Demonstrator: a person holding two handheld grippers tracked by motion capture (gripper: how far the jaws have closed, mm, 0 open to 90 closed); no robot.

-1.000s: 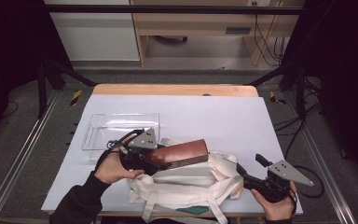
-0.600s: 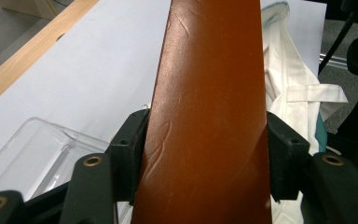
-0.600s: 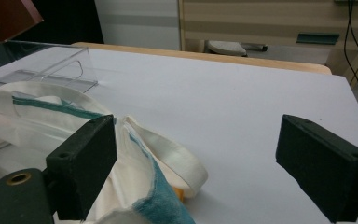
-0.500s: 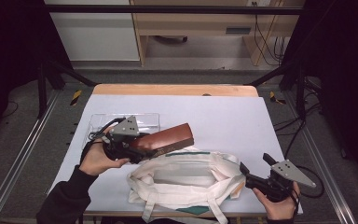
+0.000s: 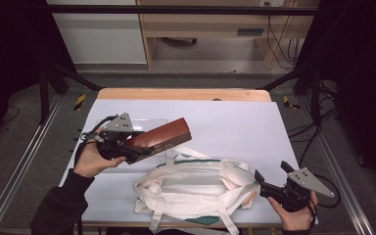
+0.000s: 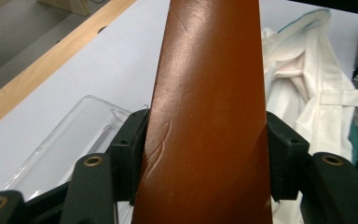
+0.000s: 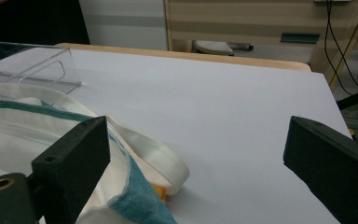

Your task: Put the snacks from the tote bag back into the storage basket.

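Note:
A brown leather case (image 5: pixel 160 136) is held off the table at a tilt, with my left gripper (image 5: pixel 139 147) shut on its near end. In the left gripper view the case (image 6: pixel 209 70) runs up between both pads (image 6: pixel 129 149), which press its sides. It hangs over the near edge of a clear plastic tray (image 5: pixel 149 123). A white cloth bag (image 5: pixel 191 188) with teal lining lies open at the table's front. My right gripper (image 5: pixel 272 172) sits at the bag's right end; its jaws have just been opening. In the right gripper view (image 7: pixel 200 158) the bag's rim (image 7: pixel 135 186) lies loose beside the left jaw.
The clear tray (image 6: pixel 65 140) rests on the white table top (image 5: pixel 235 127), left of centre. A wooden strip (image 5: pixel 181 94) marks the far edge. Bag straps (image 5: pixel 225 223) hang over the front edge. Metal rails run down both sides of the table.
My left gripper has carried the brown case leftward and away from the bag, up over the tray's edge. The right gripper's jaws have widened at the bag's right end.

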